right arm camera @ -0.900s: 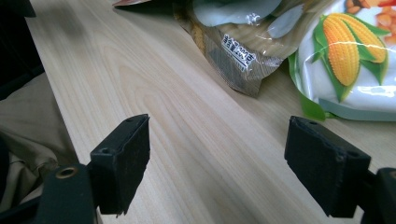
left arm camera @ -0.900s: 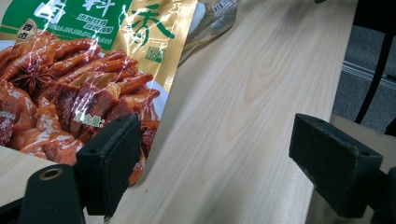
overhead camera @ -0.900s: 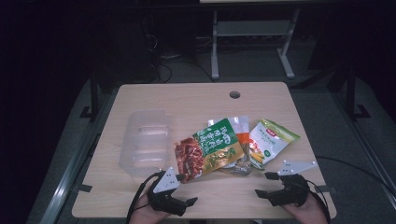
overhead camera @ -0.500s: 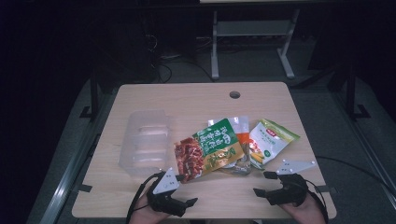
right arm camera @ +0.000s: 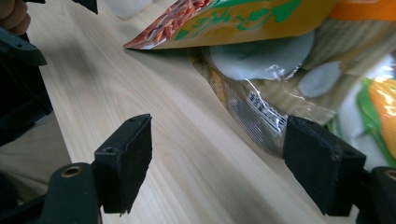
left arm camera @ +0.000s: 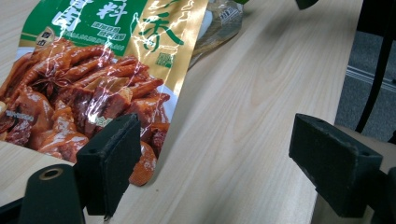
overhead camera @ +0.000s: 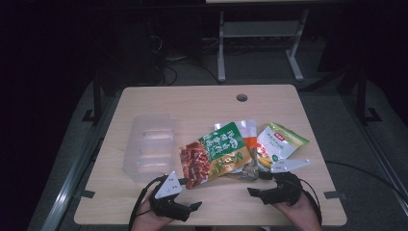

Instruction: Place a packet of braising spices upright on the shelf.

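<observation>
Your left gripper rests at the near edge of the wooden table, just in front of the near corner of the red and green snack pouch. Its jaws stand wide apart and they grasp nothing. In the left gripper view, the left jaw is just in front of the pouch's lower corner, where the picture of red braised meat is printed, and I cannot tell if it touches the pouch; the right jaw is over bare wood, well apart from the pouch.

Your right gripper is to the right of this pouch, also at the near edge of the table. Its jaws are released too, with bare wood between them. In the right gripper view, the right jaw is just beside the edge of a clear packet, which lies partly under the red and green pouch. This clear packet comes out from under the pouch on its near right side.

The red and green pouch lies flat in the middle of the table and overlaps the others. Behind it and to the right is an orange and white packet. Further right of the pouch is a green and white packet, just beside your right gripper. To the left of the pouch stands a clear plastic container, near it.
</observation>
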